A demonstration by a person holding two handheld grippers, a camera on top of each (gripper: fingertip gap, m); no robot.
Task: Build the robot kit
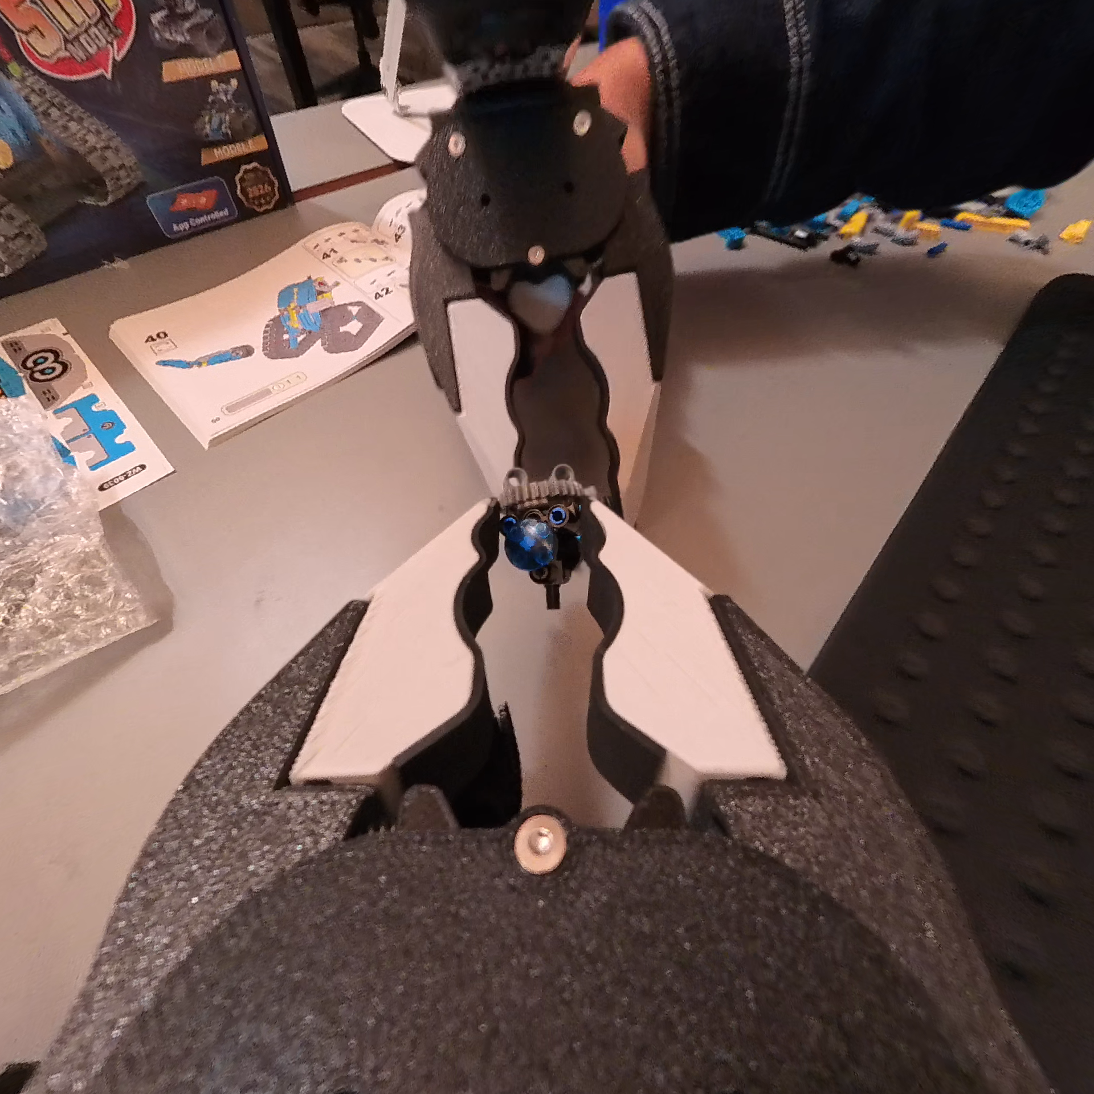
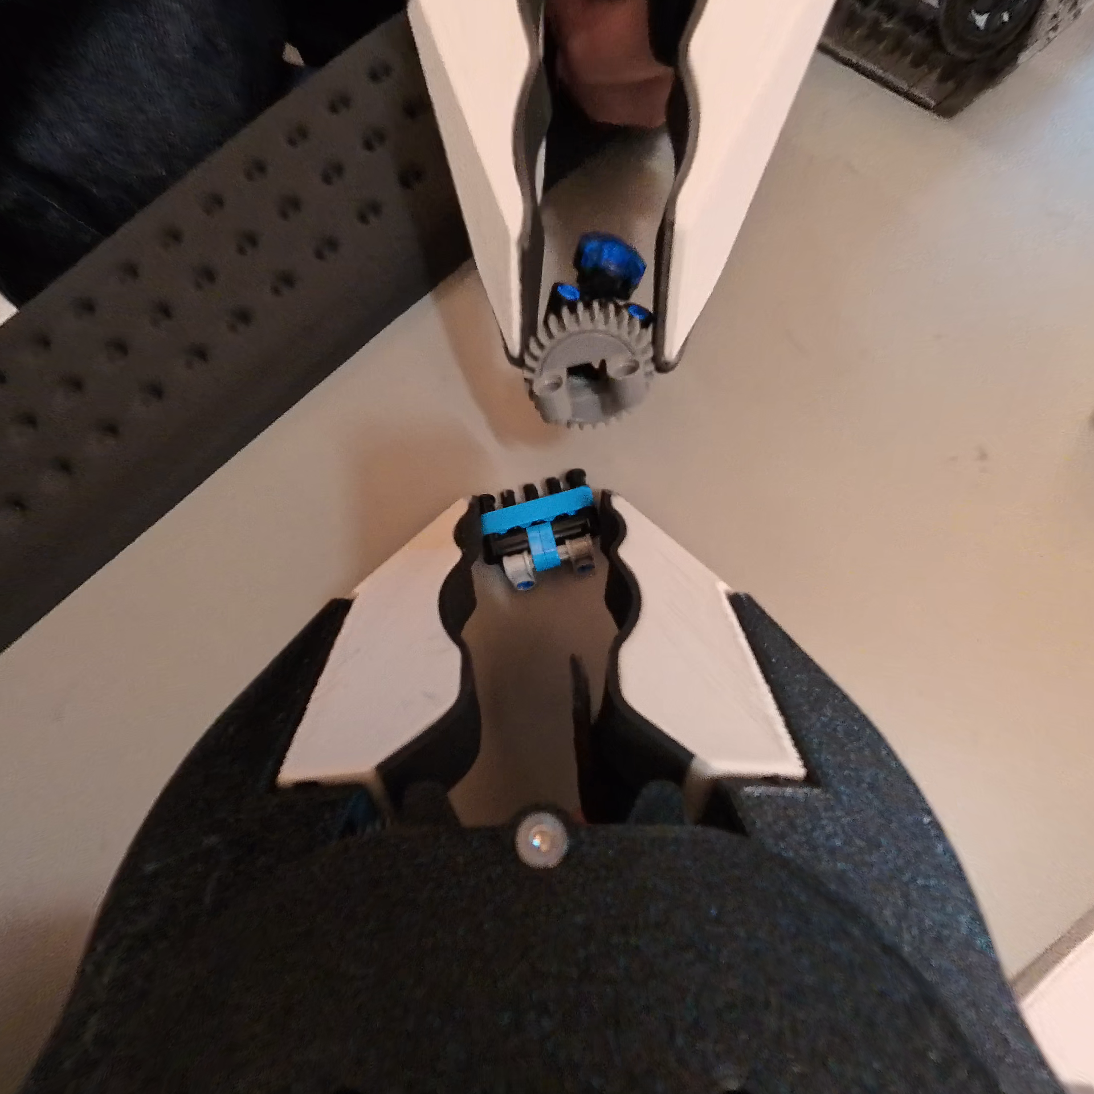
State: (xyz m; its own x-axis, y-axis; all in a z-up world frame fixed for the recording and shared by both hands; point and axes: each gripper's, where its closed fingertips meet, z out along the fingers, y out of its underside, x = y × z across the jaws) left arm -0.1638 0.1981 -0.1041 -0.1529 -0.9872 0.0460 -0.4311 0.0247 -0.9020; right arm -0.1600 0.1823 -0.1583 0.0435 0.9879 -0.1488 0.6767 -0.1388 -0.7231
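- The left gripper (image 1: 541, 521) is clamped on a small gear assembly (image 1: 541, 533): a grey toothed wheel with black parts and a clear blue round piece
- The right gripper (image 2: 539, 521) is clamped on a small block of bricks (image 2: 536, 533), blue over black
- The two grippers face each other tip to tip above the grey table (image 1: 296, 562); the gear and the block are near, not touching
- At far left lie an open instruction booklet (image 1: 260, 331), a sticker sheet (image 1: 77, 414) and a plastic bag (image 1: 53, 574)
- Loose bricks (image 1: 923, 228) lie at far right, and a black dimpled mat (image 1: 994, 592) at right
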